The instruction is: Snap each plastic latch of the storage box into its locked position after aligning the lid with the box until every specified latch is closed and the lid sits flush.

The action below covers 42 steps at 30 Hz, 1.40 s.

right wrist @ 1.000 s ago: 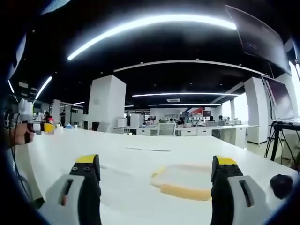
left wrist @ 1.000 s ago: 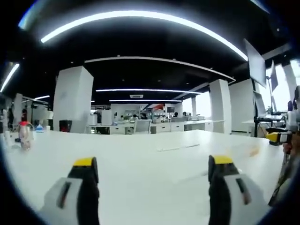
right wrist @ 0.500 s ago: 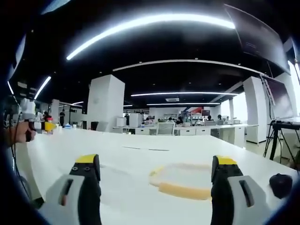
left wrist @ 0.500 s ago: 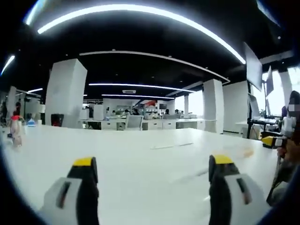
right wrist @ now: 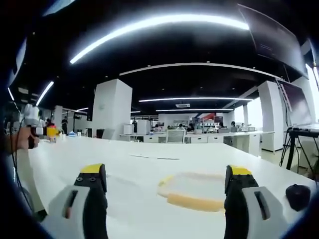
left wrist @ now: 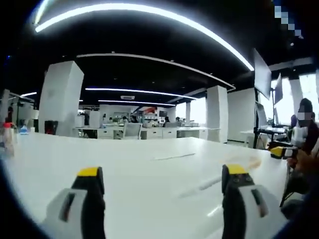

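Storage box, a shallow translucent plastic tub with yellow rim (right wrist: 194, 191), lies on white table (right wrist: 149, 174) just ahead of right gripper (right wrist: 167, 186) — jaws spread, empty; left gripper (left wrist: 162, 186) likewise spread, waiting well aside.

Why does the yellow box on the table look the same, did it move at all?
No. The yellow-rimmed box keeps its place on the white table, beside the black round thing at the right, in the right gripper view.

White table (left wrist: 149, 174); bottle (left wrist: 7, 135) at far edge; black puck (right wrist: 298, 195) near corner.
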Available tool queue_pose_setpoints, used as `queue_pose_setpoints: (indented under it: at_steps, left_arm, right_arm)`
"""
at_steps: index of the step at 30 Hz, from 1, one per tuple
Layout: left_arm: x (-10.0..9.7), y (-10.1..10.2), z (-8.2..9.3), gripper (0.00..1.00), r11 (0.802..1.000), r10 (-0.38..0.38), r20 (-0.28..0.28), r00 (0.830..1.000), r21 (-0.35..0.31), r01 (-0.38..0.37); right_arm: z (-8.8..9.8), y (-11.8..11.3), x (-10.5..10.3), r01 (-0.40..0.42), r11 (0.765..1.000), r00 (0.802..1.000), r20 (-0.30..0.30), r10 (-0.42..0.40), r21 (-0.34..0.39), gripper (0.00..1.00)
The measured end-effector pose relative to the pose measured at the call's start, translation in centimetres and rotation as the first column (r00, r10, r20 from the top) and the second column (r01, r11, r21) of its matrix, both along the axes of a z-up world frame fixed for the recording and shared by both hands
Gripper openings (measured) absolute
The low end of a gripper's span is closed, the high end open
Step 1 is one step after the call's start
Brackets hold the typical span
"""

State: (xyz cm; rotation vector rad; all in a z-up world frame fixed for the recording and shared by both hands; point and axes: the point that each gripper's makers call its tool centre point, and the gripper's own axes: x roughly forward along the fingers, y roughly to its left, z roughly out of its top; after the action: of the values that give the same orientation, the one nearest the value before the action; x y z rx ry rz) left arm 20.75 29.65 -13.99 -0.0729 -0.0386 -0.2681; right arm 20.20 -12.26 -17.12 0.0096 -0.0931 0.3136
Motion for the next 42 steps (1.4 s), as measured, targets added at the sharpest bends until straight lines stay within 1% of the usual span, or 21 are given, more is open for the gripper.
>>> queue_pose_setpoints:
  at_steps: [1, 3, 7, 13, 20, 24, 25, 27, 30, 36, 41, 42]
  left_arm:
    - [0.1, -0.3, 0.2, 0.99, 0.999, -0.024, -0.002, 1.0, -0.022, 0.023]
    - [0.2, -0.3, 0.4, 0.99, 0.999, -0.03, 0.001, 1.0, -0.03, 0.03]
    - [0.6, -0.4, 0.5, 0.99, 1.0, -0.03, -0.004, 1.0, 0.006, 0.03]
    - [1.0, -0.7, 0.7, 0.99, 0.999, -0.042, -0.011, 0.999, 0.032, 0.042]
    - [1.3, -1.2, 1.0, 0.98, 0.997, -0.06, -0.014, 0.998, 0.038, 0.061]
    - [1.4, -1.5, 1.2, 0.99, 0.997, -0.078, -0.005, 0.997, 0.028, 0.078]
    - [1.4, -1.7, 1.5, 0.99, 0.996, -0.094, 0.004, 0.996, 0.005, 0.094]
    - [1.5, -1.8, 1.4, 0.99, 0.995, -0.103, -0.007, 0.995, -0.015, 0.103]
    - [1.5, -1.9, 1.2, 0.99, 0.995, -0.101, -0.013, 0.995, 0.0, 0.101]
    - [1.8, -2.3, 1.2, 0.99, 0.993, -0.114, -0.021, 0.993, 0.011, 0.114]
    - [1.9, -2.5, 1.2, 0.99, 0.993, -0.121, -0.021, 0.992, 0.011, 0.121]
    - [2.0, -2.7, 1.3, 0.99, 0.992, -0.129, -0.017, 0.992, -0.001, 0.129]
  right_arm:
    - [0.0, 0.0, 0.0, 0.0, 1.0, 1.0, -0.002, 0.0, -0.001, 1.0]
    - [-0.2, -0.1, 0.1, -0.002, 1.0, 1.0, -0.008, 0.002, -0.003, 1.0]
    - [-0.2, -0.1, 0.1, -0.001, 1.0, 1.0, -0.006, 0.001, -0.004, 1.0]
    - [-0.3, 0.1, 0.1, -0.011, 1.0, 1.0, -0.013, 0.011, -0.01, 1.0]
    - [-0.2, 0.2, 0.1, -0.017, 1.0, 1.0, -0.01, 0.016, -0.013, 1.0]
    - [-0.2, 0.2, 0.1, -0.017, 1.0, 1.0, -0.009, 0.017, -0.013, 0.99]
    - [-0.1, 0.2, 0.1, -0.017, 1.0, 1.0, -0.007, 0.017, -0.013, 0.99]
    - [-0.1, 0.3, 0.0, -0.018, 1.0, 1.0, -0.005, 0.018, -0.016, 0.99]
    - [0.0, 0.2, 0.0, -0.018, 1.0, 1.0, -0.004, 0.018, -0.016, 0.99]
    - [0.2, 0.2, 0.0, -0.018, 1.0, 1.0, 0.001, 0.018, -0.02, 0.99]
    - [0.2, 0.1, 0.0, -0.015, 1.0, 1.0, 0.002, 0.015, -0.02, 0.99]
    - [0.2, 0.0, 0.0, -0.011, 1.0, 1.0, 0.003, 0.011, -0.029, 0.99]
